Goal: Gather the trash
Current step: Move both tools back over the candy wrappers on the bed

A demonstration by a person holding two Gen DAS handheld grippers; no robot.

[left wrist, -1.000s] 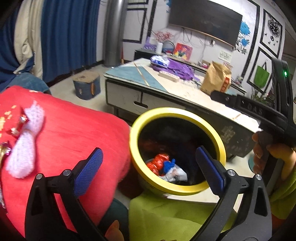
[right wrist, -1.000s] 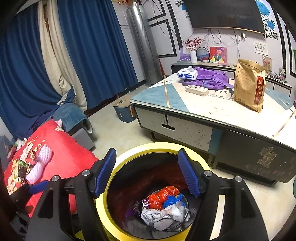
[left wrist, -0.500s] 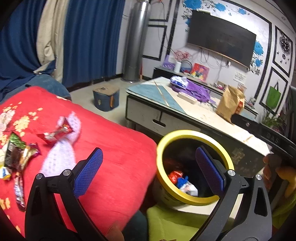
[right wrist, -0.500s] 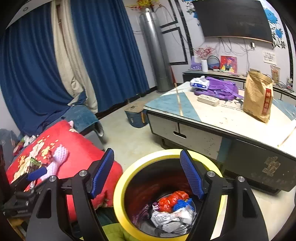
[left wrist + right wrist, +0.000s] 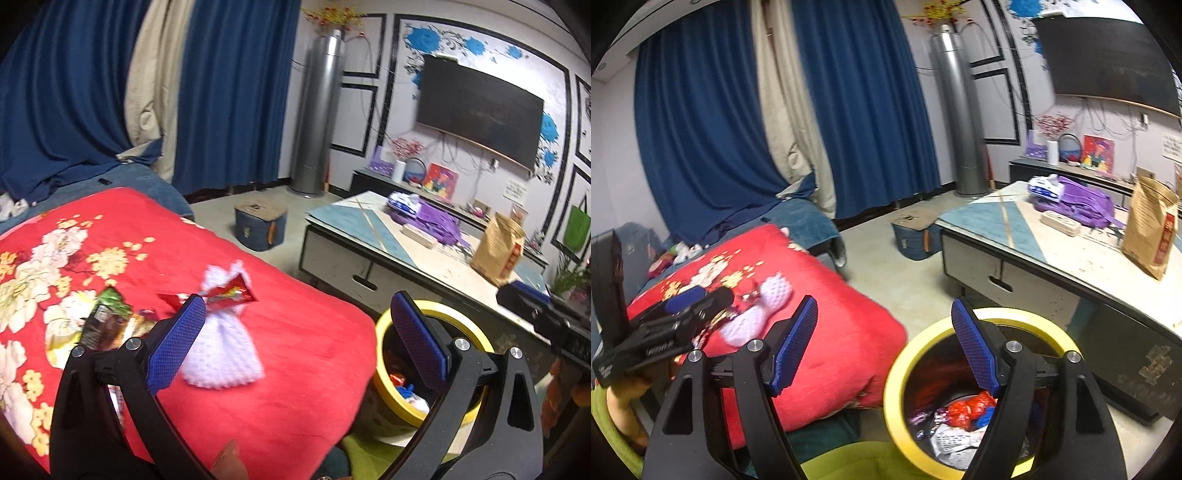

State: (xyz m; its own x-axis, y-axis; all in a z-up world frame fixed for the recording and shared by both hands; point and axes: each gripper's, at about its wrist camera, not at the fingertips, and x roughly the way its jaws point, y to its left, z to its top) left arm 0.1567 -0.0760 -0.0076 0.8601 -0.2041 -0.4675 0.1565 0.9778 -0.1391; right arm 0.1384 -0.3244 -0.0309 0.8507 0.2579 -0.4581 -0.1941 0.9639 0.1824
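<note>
Both views have swung left off the yellow-rimmed black bin [image 5: 979, 398], lower right. Left gripper [image 5: 295, 343] and right gripper [image 5: 886, 347] gape empty, the right's jaws having just widened. Foil snack wrappers [image 5: 110, 321] await, mid-left on the red floral blanket [image 5: 295, 350].

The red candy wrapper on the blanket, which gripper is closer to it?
Left. The left gripper hovers right by the red candy wrapper; the right gripper sits farther off, nearer the yellow bin.
</note>
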